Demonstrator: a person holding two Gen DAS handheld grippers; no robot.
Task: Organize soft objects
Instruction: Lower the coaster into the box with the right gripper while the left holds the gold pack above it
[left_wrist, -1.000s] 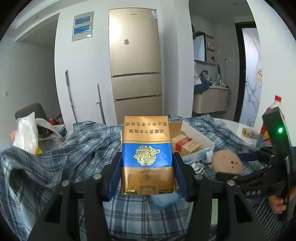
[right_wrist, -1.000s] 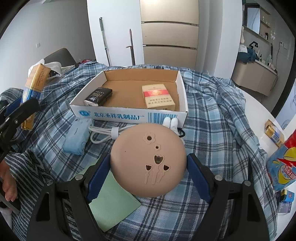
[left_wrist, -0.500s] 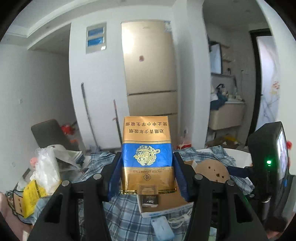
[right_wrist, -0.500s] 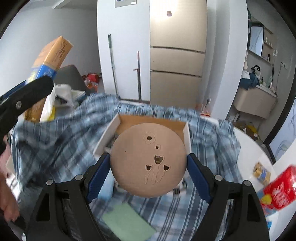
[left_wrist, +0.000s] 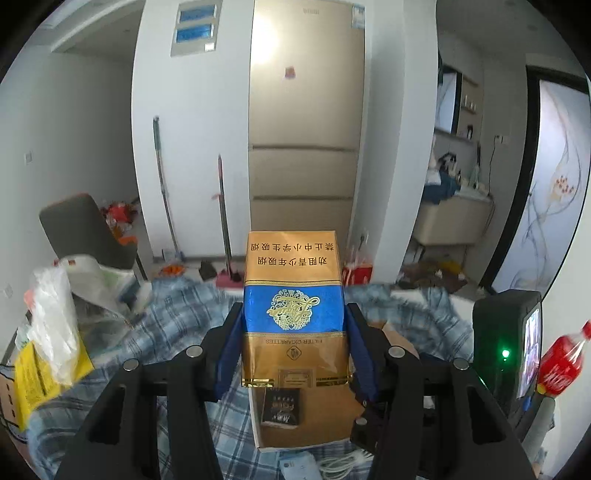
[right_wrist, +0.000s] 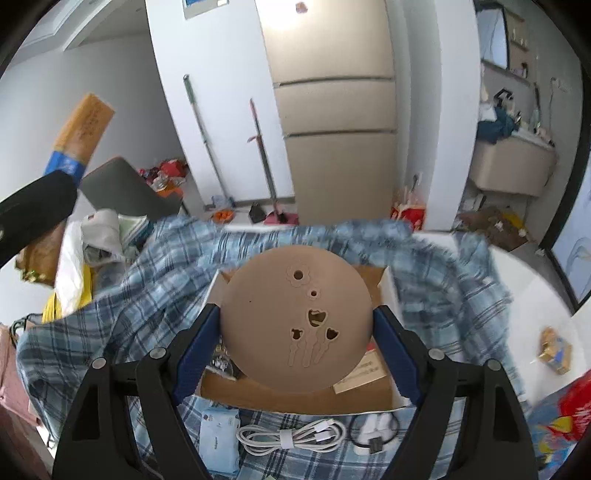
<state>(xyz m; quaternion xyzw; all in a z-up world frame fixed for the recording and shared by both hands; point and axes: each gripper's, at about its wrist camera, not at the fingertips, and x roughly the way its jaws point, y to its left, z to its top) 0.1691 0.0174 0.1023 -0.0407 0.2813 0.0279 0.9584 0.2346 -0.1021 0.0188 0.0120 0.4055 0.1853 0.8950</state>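
My left gripper (left_wrist: 294, 325) is shut on a gold and blue cigarette carton (left_wrist: 293, 306) and holds it upright in the air above the open cardboard box (left_wrist: 321, 424). A black cigarette pack (left_wrist: 281, 408) lies in that box. My right gripper (right_wrist: 297, 325) is shut on a round tan pad with flower cut-outs (right_wrist: 295, 323) and holds it above the same box (right_wrist: 295, 395). The carton also shows at the far left of the right wrist view (right_wrist: 79, 136).
A blue plaid cloth (right_wrist: 147, 273) covers the table. In front of the box lie a coiled white cable (right_wrist: 291, 435), a white charger (right_wrist: 373, 432) and a blue tissue pack (right_wrist: 218, 439). A red bottle (left_wrist: 561, 360) stands at the right. Plastic bags (left_wrist: 55, 332) are piled at the left.
Both grippers have risen well above the table with their loads and now sit over the cardboard box. The green cloth near the right gripper has left view.
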